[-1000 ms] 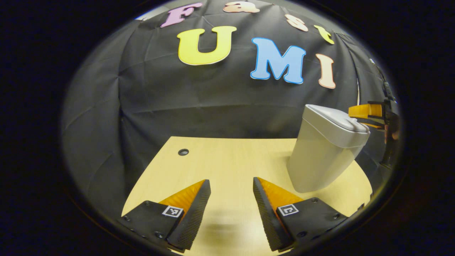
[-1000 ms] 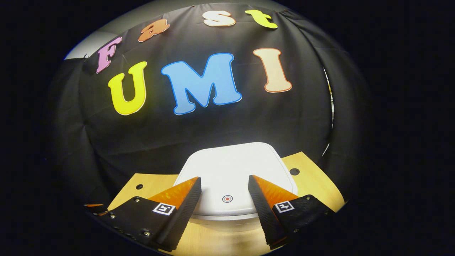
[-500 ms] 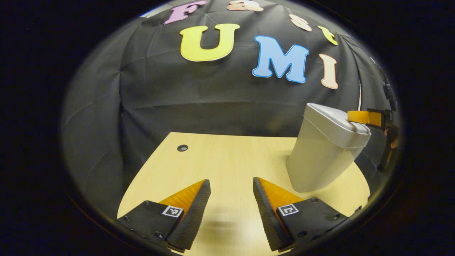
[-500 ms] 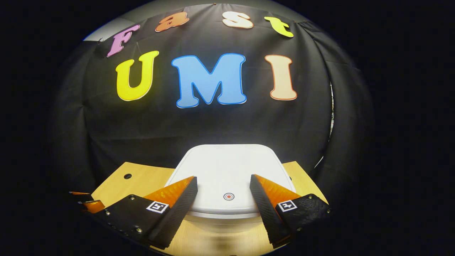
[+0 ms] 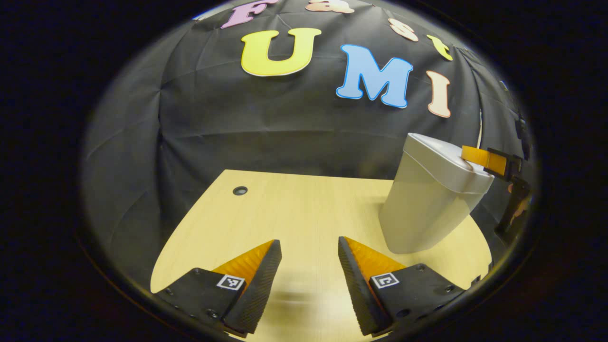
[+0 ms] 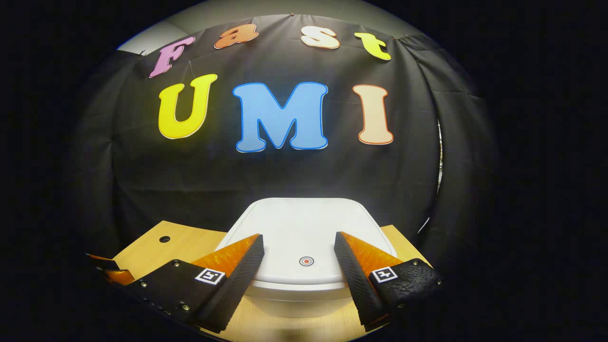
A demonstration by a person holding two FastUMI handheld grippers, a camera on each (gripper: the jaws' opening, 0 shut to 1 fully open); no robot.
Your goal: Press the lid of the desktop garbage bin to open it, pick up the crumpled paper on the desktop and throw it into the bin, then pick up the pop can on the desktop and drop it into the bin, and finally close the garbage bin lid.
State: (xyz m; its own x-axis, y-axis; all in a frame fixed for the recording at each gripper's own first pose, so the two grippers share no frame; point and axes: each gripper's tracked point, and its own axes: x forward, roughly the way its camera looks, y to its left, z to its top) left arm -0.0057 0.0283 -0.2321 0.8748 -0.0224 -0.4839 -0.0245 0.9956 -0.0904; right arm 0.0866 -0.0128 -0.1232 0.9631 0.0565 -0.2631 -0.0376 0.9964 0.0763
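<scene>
A pale grey garbage bin (image 5: 430, 209) stands at the right of the wooden desktop (image 5: 294, 213), its lid (image 5: 446, 161) down. In the right gripper view the lid (image 6: 304, 232) lies just under and between my right gripper's fingers, with a small red dot mark (image 6: 306, 261) near its front edge. My right gripper (image 6: 298, 237) is open and hovers close over the lid's front part. From the left gripper view the right gripper (image 5: 489, 159) appears at the lid's far edge. My left gripper (image 5: 308, 244) is open over bare wood, left of the bin.
A round cable hole (image 5: 240, 190) sits at the desk's far left. The black cloth wall (image 5: 285, 133) closes off the back of the desk. A hand (image 5: 520, 209) holds the right gripper at the far right. The left gripper's tips (image 6: 107, 268) peek in at the lower left.
The right gripper has tilted and settled slightly closer over the lid's front. The left gripper has risen a little, showing more desk. The lid stays down.
</scene>
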